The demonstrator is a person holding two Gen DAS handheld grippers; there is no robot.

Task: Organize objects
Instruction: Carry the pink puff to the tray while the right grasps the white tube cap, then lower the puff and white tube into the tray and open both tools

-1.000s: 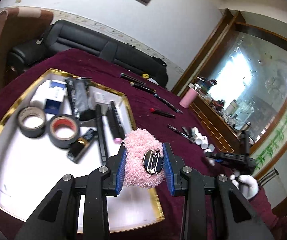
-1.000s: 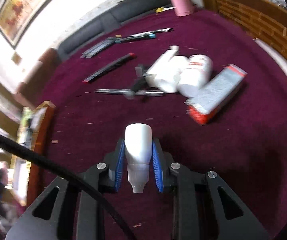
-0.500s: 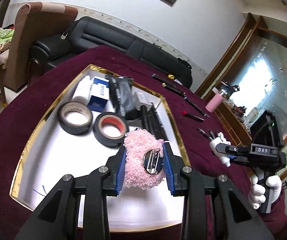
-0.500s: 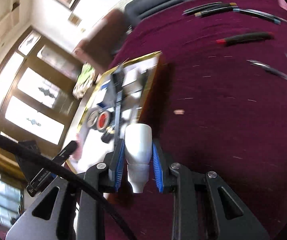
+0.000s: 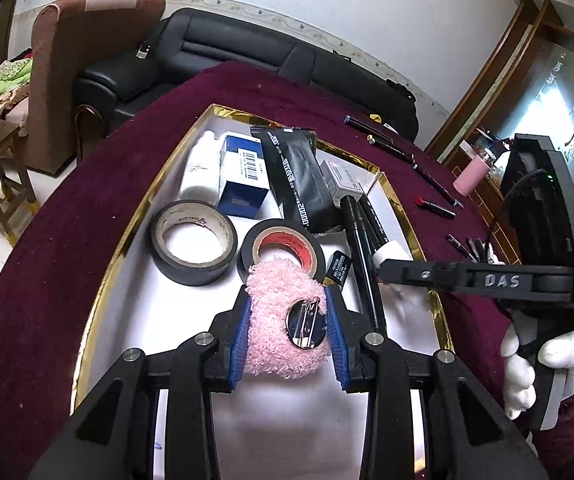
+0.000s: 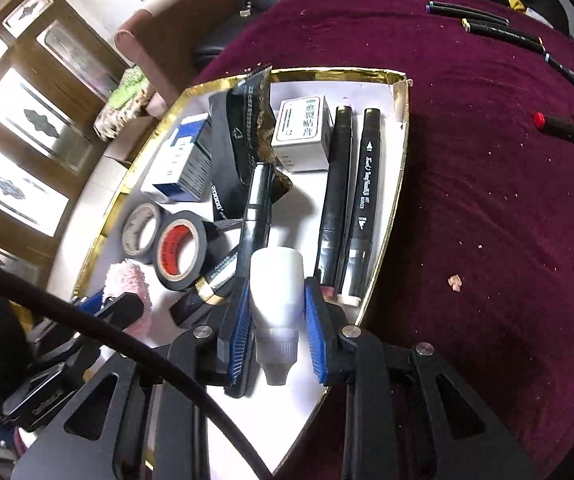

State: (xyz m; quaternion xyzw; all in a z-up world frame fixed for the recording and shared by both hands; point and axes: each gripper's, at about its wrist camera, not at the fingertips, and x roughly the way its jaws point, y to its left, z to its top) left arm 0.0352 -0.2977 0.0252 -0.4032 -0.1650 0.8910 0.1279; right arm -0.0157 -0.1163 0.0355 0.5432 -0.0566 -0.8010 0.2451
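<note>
Tablecloth [image 5: 87, 208]: maroon fabric is filling the frame edges, with pens [image 6: 567, 130] lying loose at the upper right of the right wrist view.
Tray [image 5: 135, 220]: gold-rimmed white tray is sitting mid-frame, holding two tape rolls [image 5: 191, 240], boxes and black markers [image 6: 361, 200].
Left gripper [image 5: 289, 334]: jaws are pressing on a pink fluffy brooch [image 5: 275, 312], hanging over the tray at lower centre.
Right gripper [image 6: 277, 320]: jaws are clamping a small white bottle [image 6: 275, 284], nozzle toward the camera, above the tray's right edge beside the markers.
</note>
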